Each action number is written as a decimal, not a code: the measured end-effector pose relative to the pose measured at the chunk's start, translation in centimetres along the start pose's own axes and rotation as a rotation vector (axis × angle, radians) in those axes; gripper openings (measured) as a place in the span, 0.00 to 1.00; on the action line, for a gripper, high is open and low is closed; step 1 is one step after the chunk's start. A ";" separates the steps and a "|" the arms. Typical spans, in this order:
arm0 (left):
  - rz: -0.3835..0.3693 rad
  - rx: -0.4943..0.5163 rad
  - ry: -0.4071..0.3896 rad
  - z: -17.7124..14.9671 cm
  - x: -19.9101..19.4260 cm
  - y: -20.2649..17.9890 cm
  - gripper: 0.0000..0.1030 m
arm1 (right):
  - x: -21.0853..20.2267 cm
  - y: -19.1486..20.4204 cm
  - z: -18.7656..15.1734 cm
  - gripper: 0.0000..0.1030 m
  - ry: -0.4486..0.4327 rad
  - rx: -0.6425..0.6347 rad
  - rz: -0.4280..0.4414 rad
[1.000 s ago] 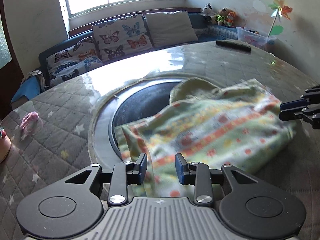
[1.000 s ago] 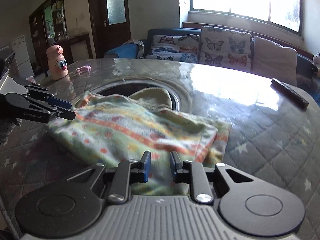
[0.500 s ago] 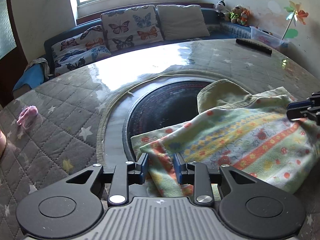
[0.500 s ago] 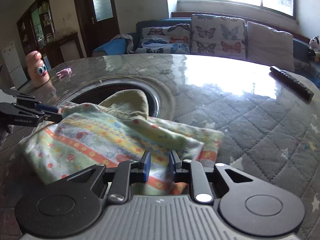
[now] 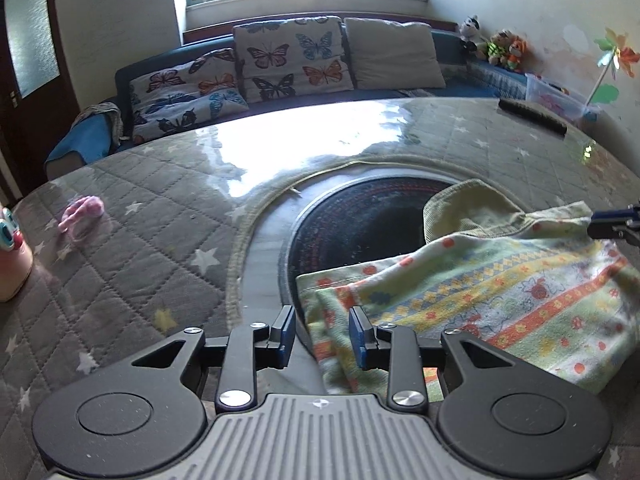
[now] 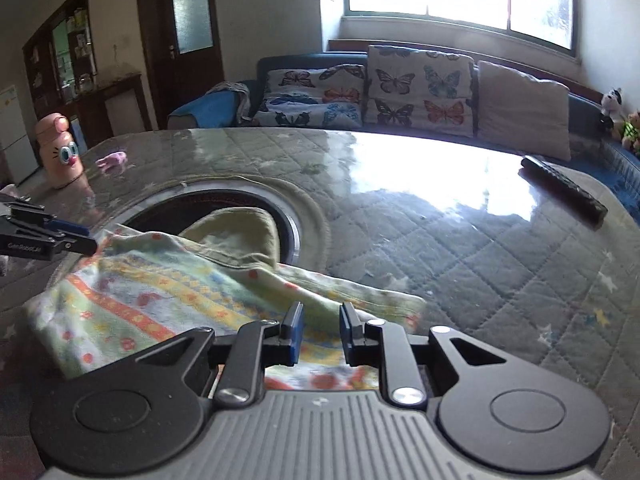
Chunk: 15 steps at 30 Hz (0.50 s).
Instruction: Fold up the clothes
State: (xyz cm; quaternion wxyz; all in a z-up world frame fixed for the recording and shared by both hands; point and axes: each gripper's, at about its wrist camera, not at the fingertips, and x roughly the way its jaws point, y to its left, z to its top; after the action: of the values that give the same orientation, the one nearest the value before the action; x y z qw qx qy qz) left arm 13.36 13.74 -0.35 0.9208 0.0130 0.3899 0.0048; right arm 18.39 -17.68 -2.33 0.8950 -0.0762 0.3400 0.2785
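Note:
A green patterned garment (image 5: 500, 304) with orange stripes lies folded on the round table, partly over the dark centre disc (image 5: 360, 216). An olive-green piece (image 5: 464, 212) sticks out from under its far edge. My left gripper (image 5: 322, 336) is open at the garment's left corner, with cloth lying between the fingers. My right gripper (image 6: 318, 334) is open over the garment's right edge (image 6: 360, 300). The garment also shows in the right wrist view (image 6: 160, 300). Each gripper's tip shows in the other's view.
A quilted grey star-pattern cover (image 5: 140, 248) lies under the glass top. A black remote (image 6: 562, 192) lies at the far right. A pink toy bottle (image 6: 60, 152) and a small pink object (image 5: 82, 212) sit at the left. A sofa (image 5: 280, 68) stands beyond the table.
Both grippers have opened and let go of the garment. They have drawn back toward its edges, and the garment now lies lower and flatter on the table.

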 end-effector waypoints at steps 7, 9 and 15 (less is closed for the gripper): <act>0.019 -0.059 -0.025 -0.3 -1.6 1.5 0.58 | -0.7 7.8 0.4 0.26 0.007 -0.193 0.145; 0.016 -0.077 -0.030 -0.5 -2.0 1.8 0.67 | -0.7 10.4 0.4 0.26 0.014 -0.258 0.193; 0.001 -0.154 -0.032 -0.7 -2.8 2.8 0.73 | -0.1 17.4 0.1 0.27 0.032 -0.428 0.304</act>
State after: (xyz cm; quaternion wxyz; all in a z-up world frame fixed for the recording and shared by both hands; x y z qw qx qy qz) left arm 10.93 16.53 1.29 0.9252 -0.0576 0.3735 0.0351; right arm 8.85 -3.23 -1.29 0.8010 -0.2160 0.2950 0.4740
